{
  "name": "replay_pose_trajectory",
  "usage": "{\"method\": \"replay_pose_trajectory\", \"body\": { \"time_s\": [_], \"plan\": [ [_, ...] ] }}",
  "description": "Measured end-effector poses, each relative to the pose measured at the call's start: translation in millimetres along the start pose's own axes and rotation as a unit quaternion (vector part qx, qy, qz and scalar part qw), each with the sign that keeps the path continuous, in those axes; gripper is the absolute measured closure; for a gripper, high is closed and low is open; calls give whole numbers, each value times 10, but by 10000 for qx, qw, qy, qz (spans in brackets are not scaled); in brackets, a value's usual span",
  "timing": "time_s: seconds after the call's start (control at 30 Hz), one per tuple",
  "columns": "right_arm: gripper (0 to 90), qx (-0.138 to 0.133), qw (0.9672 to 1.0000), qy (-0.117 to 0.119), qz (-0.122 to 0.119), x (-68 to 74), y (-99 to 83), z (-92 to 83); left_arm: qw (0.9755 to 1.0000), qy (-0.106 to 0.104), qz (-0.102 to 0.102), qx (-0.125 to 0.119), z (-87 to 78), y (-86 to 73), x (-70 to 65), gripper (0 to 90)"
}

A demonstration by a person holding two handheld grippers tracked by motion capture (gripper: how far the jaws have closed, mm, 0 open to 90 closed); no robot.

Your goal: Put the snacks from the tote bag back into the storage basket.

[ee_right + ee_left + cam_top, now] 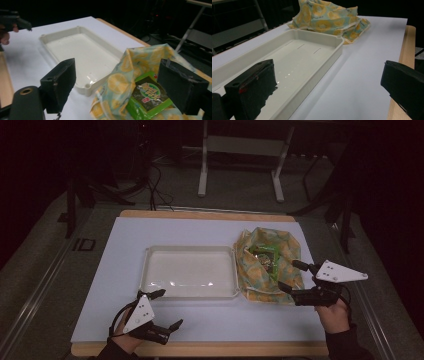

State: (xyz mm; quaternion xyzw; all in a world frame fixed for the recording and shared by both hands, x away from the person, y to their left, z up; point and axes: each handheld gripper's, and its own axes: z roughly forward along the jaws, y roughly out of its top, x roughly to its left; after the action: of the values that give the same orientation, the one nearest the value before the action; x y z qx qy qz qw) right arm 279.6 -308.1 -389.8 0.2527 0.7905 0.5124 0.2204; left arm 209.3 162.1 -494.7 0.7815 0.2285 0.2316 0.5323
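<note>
Right gripper [117, 86] with jaws spread wide over a lemon-print cloth bag [130, 82]. Green packet [147, 96] lying in the bag's opening. White tray [82, 53] just beside, on the white tabletop [27, 55].

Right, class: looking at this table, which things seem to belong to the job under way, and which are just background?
Likely part of the job:
- white tray, empty
- lemon-print cloth bag, open
- green packet inside the bag
- right gripper, open at the bag
- left gripper, open near the tray

Just lying about:
- white table legs behind
- floor cables
</note>
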Motion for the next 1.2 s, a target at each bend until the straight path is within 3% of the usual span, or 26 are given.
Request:
{"method": "replay_pose_trajectory", "body": {
  "time_s": [0.13,0.63,0.87,1.0,1.2],
  "plan": [
    [152,10,9999,-32,-126,-27,52,-10,10000,-7,-17,-19,0,1,0,3],
    [142,-191,9989,-406,-113,-179,250,-6,10000,-15,-10,-35,0,2,-2,3],
    [135,-334,9988,-330,147,-311,298,49,10000,-22,27,-16,2,2,-6,3],
    [135,-312,9987,-346,191,-359,312,94,10000,-26,27,-9,2,2,-3,3],
    [141,-72,9981,-595,171,-442,321,173,10000,-32,31,-10,1,2,-4,3]
  ]
}}
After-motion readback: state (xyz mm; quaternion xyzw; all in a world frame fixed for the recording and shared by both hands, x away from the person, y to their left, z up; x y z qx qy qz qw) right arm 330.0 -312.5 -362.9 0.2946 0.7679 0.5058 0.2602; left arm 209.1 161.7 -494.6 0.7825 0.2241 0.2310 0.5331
